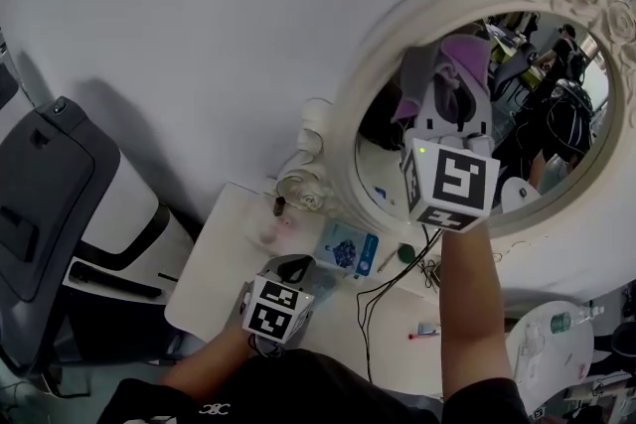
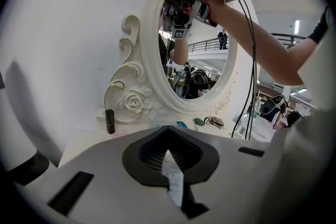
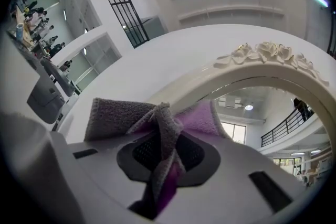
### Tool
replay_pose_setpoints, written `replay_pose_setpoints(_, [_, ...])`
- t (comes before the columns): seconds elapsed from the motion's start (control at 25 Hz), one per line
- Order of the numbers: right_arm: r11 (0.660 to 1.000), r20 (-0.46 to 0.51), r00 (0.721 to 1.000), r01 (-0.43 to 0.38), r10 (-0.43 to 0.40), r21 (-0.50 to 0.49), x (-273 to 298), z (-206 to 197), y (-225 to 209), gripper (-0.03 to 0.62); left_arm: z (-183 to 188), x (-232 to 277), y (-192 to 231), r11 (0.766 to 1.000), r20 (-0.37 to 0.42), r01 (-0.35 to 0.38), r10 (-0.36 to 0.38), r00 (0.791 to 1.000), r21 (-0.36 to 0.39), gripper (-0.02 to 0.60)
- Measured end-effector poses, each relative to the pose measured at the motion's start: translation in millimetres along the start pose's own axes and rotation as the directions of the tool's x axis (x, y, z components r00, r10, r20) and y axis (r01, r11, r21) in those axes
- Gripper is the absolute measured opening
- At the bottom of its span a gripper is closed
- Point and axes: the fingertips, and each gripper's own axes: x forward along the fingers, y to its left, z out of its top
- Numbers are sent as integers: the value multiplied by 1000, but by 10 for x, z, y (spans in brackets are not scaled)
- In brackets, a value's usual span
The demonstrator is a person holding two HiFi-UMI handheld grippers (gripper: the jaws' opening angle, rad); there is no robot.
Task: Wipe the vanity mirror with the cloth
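Right gripper (image 3: 161, 162) clamped shut on the cloth (image 3: 122, 117), a grey and purple towelling that bunches through the jaws and fans out ahead. I hold it high against the vanity mirror (image 1: 529, 109), at the upper part of the glass, close under the carved cream frame. Left gripper (image 2: 169, 165) low over the white desk (image 1: 227, 258), well apart from the mirror, its jaws closed with a small printed paper slip (image 2: 173, 178) pinched in the seam. On the desk by the mirror's foot are a small dark bottle (image 2: 109, 121), a blue packet (image 1: 346, 246) and black cables (image 1: 390, 291).
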Motion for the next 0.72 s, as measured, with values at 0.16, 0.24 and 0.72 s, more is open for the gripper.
replay_pose_setpoints(0.16, [999,-49,998,-43,43,4,-55,-259,295,51,-31,-17,36,1000,-14,-8,7,1000,-12,0])
replay_pose_setpoints(0.24, [997,-84,994,-72,73,12,-91,-399,435,51,-37,-28,15,1000,-16,-5,5,1000,-11,-1])
replay_pose_setpoints(0.72, [962,-437,857,-256,274,101,-640,-1708,1203,49,-78,-71,-201,1000,-28,21,-20,999,23,-1])
